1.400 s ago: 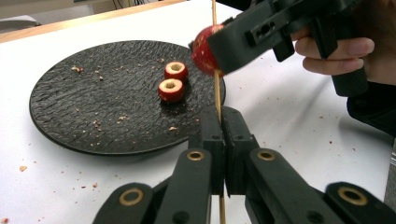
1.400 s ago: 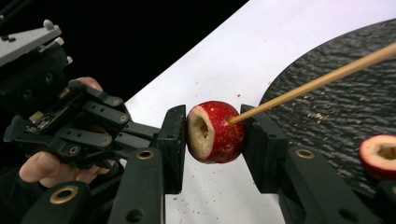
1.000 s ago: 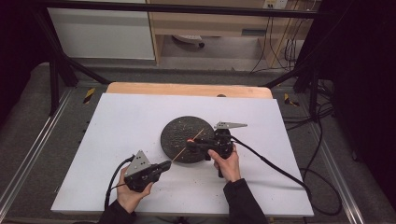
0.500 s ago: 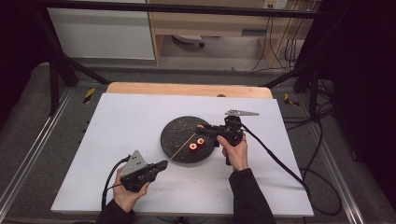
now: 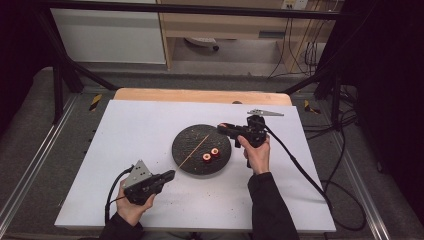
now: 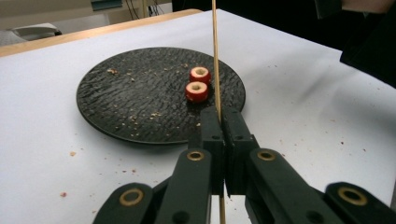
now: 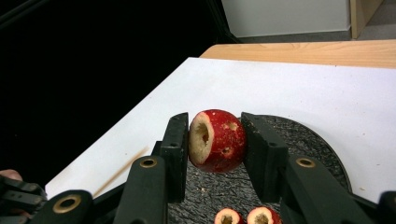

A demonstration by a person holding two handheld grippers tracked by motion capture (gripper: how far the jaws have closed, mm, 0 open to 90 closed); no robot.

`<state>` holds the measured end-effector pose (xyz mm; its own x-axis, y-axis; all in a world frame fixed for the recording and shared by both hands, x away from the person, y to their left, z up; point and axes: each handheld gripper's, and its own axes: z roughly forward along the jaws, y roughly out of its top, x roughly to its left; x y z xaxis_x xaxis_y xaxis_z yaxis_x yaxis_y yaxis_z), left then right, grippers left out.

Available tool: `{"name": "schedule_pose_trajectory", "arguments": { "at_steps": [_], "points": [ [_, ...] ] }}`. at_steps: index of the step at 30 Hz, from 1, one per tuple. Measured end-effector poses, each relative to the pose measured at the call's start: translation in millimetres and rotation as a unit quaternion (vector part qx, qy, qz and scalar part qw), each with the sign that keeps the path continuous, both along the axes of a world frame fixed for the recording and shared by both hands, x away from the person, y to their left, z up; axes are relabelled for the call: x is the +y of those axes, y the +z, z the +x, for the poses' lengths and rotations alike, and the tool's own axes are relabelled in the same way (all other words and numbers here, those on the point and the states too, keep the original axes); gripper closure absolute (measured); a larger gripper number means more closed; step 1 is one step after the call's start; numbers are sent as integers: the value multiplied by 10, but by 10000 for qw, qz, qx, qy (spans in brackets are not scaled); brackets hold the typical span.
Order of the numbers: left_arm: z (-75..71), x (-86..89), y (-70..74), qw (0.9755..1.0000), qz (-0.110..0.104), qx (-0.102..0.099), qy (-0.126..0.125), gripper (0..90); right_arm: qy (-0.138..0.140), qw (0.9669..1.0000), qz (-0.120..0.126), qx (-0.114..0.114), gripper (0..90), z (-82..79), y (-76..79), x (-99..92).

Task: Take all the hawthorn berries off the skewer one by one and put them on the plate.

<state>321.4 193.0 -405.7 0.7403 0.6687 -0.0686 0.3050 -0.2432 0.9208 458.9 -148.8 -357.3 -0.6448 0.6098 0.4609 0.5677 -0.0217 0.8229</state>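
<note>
Right gripper [image 7: 216, 144] fingers clamp a cored red fruit [image 7: 219, 140]; left gripper [image 6: 223, 126] fingers pinch a skewer [image 6: 215, 56] (fully closed).

Rough, matt dark plate [image 6: 140, 102]; thin wooden skewer [image 6: 215, 56]; glossy red fruit piece [image 7: 219, 140] at the plate's two o'clock, pale cored flesh.

White table top [image 5: 125, 140], crumbs [image 6: 135, 119], grey floor [image 5: 30, 130].

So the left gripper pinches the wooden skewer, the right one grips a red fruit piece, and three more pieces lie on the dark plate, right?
Nearly: two pieces lie on the dark plate, not three, as the high view shows.
</note>
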Motion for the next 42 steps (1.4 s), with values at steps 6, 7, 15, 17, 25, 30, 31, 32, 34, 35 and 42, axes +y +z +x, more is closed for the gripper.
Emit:
{"name": "schedule_pose_trajectory", "arguments": {
  "at_steps": [6, 7, 15, 17, 25, 30, 31, 32, 34, 35, 42],
  "points": [
    [35, 39, -3, 9999, -13, 26, 105, 884, 67, 9996, -240, 164, 640, 58, -170, 189],
    [38, 43, -5, 9999, 1, 30, 114, 884, 72, 9994, -287, 187, 640, 73, -212, 228],
    [58, 50, -21, 9999, 12, 61, 151, 884, 110, 9968, -627, 489, 639, 179, -544, 478],
    [59, 47, -24, 9999, 21, 65, 152, 884, 77, 9957, -729, 573, 639, 200, -621, 507],
    [59, 40, -26, 9999, 52, 77, 146, 884, 0, 9906, -1164, 712, 636, 251, -834, 567],
    [60, 31, -32, 9998, 67, 89, 135, 884, -30, 9890, -1282, 737, 620, 269, -868, 571],
    [59, 29, -33, 9999, 64, 80, 136, 884, -35, 9887, -1301, 738, 608, 271, -872, 570],
    [59, 28, -32, 9999, 62, 81, 134, 884, -32, 9885, -1328, 724, 593, 273, -874, 570],
    [59, 28, -32, 9999, 64, 81, 135, 884, -55, 9882, -1375, 674, 575, 268, -861, 564],
    [59, 29, -33, 9999, 64, 84, 136, 884, -57, 9881, -1397, 641, 564, 261, -846, 557],
    [61, 35, -29, 9998, 63, 93, 155, 884, -16, 9904, -1357, 278, 473, 156, -608, 470]
  ]
}}
